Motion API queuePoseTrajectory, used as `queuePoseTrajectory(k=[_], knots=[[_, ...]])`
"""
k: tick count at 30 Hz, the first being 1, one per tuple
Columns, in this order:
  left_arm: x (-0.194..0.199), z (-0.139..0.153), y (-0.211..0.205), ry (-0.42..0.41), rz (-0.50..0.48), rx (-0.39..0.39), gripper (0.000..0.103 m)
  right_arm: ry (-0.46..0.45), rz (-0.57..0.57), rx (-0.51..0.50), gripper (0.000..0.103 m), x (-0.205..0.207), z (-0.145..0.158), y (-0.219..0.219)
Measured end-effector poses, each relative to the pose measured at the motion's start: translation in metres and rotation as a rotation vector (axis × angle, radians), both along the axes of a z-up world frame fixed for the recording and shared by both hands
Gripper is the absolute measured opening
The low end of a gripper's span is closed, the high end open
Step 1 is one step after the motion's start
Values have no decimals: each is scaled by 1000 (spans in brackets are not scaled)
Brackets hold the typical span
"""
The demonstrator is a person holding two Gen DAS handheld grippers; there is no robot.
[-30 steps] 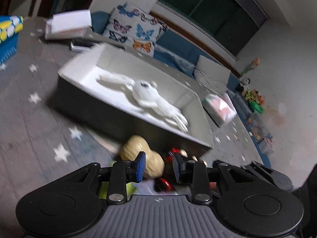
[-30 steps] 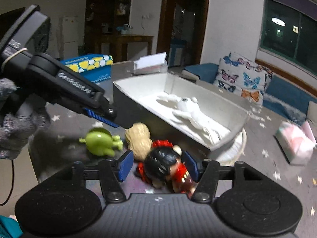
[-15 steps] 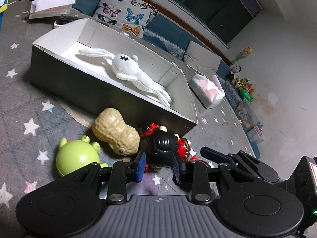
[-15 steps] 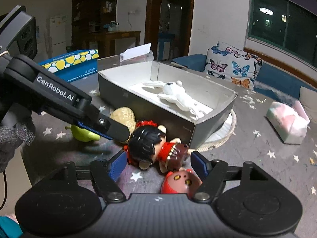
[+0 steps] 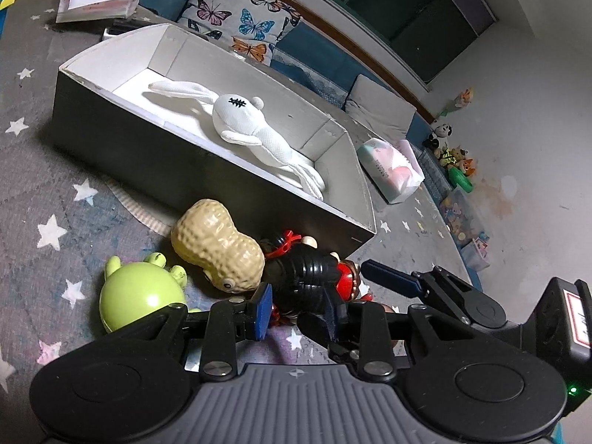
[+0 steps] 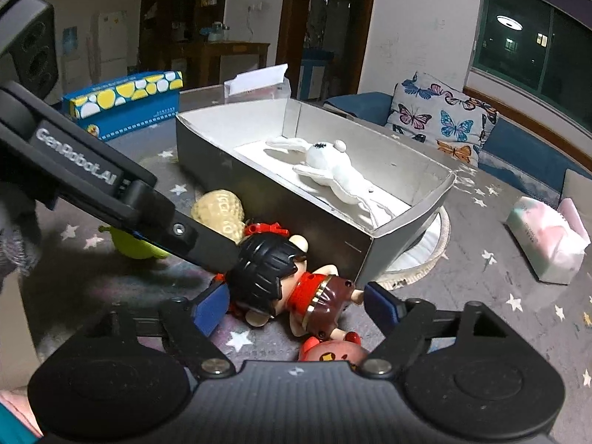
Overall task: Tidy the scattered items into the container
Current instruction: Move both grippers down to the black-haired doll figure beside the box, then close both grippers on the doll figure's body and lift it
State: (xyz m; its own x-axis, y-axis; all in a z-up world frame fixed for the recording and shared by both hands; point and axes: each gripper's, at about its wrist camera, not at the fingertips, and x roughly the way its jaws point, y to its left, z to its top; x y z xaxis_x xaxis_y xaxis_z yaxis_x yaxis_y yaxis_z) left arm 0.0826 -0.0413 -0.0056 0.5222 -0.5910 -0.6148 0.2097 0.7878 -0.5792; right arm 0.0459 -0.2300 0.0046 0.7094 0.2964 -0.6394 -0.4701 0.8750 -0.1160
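- The doll lay just beside the box, on the near side, between the right gripper jaws, which had just been opening.
- Left gripper pressed nearly together, empty.
- Best to straddle the doll's head before closing.

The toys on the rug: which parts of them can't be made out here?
- Doll: left wrist view, face hidden; only hair shows behind the left gripper, and whether they touch is unclear.
- Green toy: right wrist view, mostly behind the left gripper's arm.
- Red toy: right wrist view, lower half behind the right gripper, whose jaws have just been opening around the doll.
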Motion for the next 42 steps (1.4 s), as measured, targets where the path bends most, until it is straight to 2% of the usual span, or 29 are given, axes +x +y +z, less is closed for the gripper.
queuePoseTrajectory(k=[11,35,42], knots=[[0,-6,6,7,4,-11,32,17,15,-25,87,2,-6,3],[-4,-5,24,-11,46,-16,34,65,160,2,87,-47,1,18],[-2,-4,23,-12,46,-15,35,58,144,24,79,-44,6,15]])
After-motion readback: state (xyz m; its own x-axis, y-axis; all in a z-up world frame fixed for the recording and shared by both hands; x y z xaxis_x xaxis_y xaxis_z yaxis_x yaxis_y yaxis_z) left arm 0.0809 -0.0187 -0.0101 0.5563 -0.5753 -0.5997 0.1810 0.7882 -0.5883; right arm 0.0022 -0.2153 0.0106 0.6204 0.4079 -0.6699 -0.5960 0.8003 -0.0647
